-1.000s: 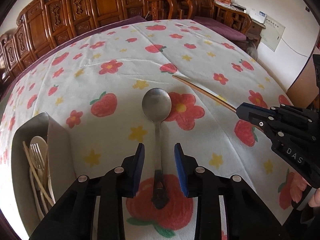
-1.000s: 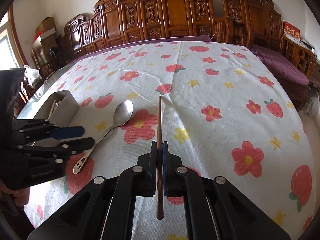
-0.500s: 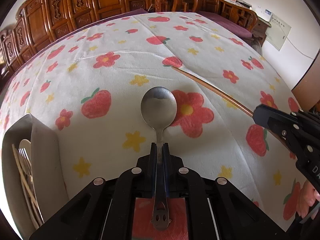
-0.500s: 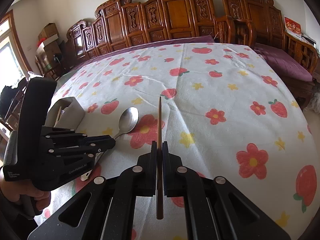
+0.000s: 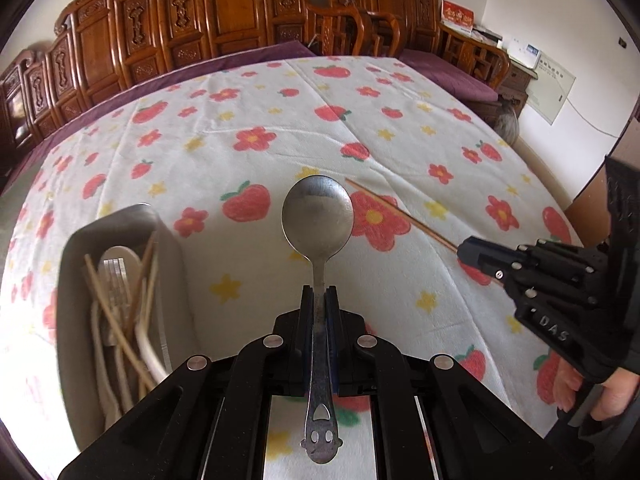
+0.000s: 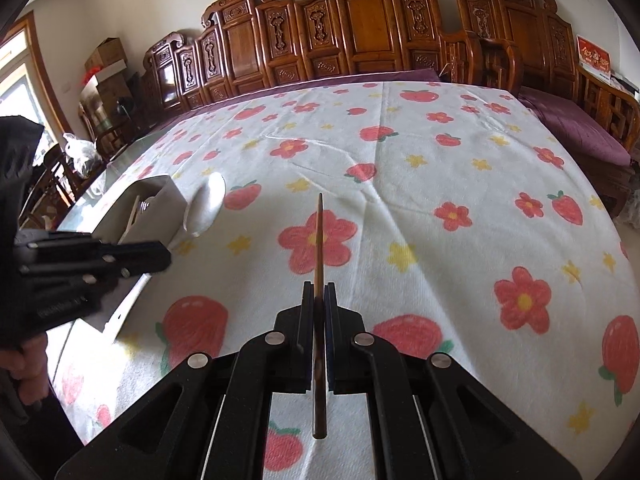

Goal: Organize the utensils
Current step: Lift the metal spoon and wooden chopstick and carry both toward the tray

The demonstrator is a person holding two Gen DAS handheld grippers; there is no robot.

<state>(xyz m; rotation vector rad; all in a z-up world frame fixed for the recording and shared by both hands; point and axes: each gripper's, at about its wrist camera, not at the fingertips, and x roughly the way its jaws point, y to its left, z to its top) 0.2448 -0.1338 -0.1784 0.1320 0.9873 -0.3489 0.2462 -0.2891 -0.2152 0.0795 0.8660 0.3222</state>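
Note:
My left gripper (image 5: 319,294) is shut on the handle of a metal spoon (image 5: 317,216) and holds it above the flowered tablecloth, bowl pointing away. My right gripper (image 6: 319,292) is shut on a brown wooden chopstick (image 6: 319,232) that points forward above the cloth. In the left wrist view the right gripper (image 5: 466,250) is at the right with the chopstick (image 5: 396,210) sticking out of it. In the right wrist view the left gripper (image 6: 160,256) is at the left with the blurred spoon (image 6: 206,204). A grey utensil holder (image 5: 72,280) at the left holds a fork, a spoon and chopsticks.
The table wears a white cloth (image 6: 440,184) with red flowers and strawberries. Carved wooden chairs (image 6: 360,28) line its far side. The holder also shows in the right wrist view (image 6: 160,196), at the table's left edge.
My left gripper closed on the spoon's handle and lifted it off the cloth, moving toward the holder. My right gripper kept hold of the chopstick and rose a little.

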